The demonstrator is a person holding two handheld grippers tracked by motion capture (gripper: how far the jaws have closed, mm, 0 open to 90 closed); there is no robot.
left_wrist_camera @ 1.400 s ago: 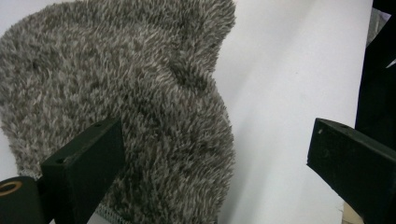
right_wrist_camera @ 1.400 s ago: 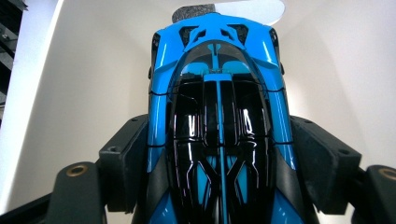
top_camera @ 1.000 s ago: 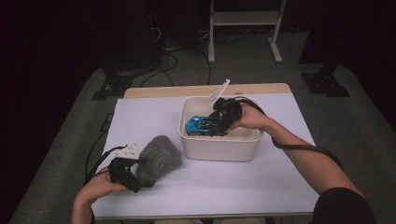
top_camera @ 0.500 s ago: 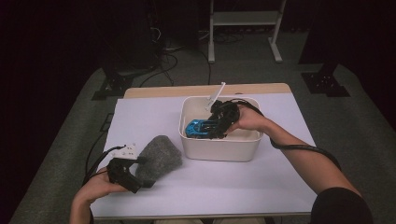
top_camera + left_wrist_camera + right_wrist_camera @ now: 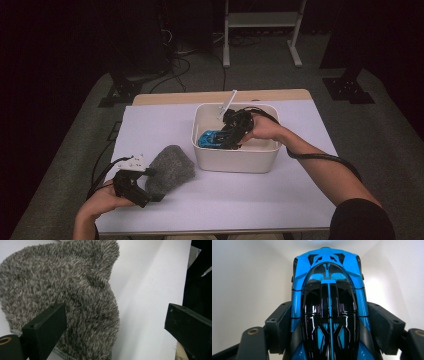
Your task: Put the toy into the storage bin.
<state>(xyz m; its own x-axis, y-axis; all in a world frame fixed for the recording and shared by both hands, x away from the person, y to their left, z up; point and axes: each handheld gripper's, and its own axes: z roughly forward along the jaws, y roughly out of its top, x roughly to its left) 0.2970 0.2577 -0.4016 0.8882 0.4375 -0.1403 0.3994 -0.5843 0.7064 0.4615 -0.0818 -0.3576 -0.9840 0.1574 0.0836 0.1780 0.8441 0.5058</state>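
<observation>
A blue and black toy car (image 5: 211, 138) (image 5: 329, 307) is inside the white bin (image 5: 235, 162), and my right gripper (image 5: 231, 136) (image 5: 329, 327) is shut on its sides, jaws pressing both flanks. The car's nose points at the bin's left wall. A grey fuzzy cloth (image 5: 170, 167) (image 5: 65, 292) lies on the white table cover at the front left. My left gripper (image 5: 150, 192) (image 5: 115, 332) stands open at the cloth's near edge, one jaw over the cloth and the other over bare table.
The white table cover (image 5: 280, 200) spans the table, with a wooden edge (image 5: 220, 96) at the back. A white tag or stick (image 5: 228, 103) leans at the bin's far rim. Cables trail off both grippers. Dark floor and stands surround the table.
My right gripper and the car have shifted slightly lower and leftward inside the bin. The left gripper and the cloth have stayed put.
</observation>
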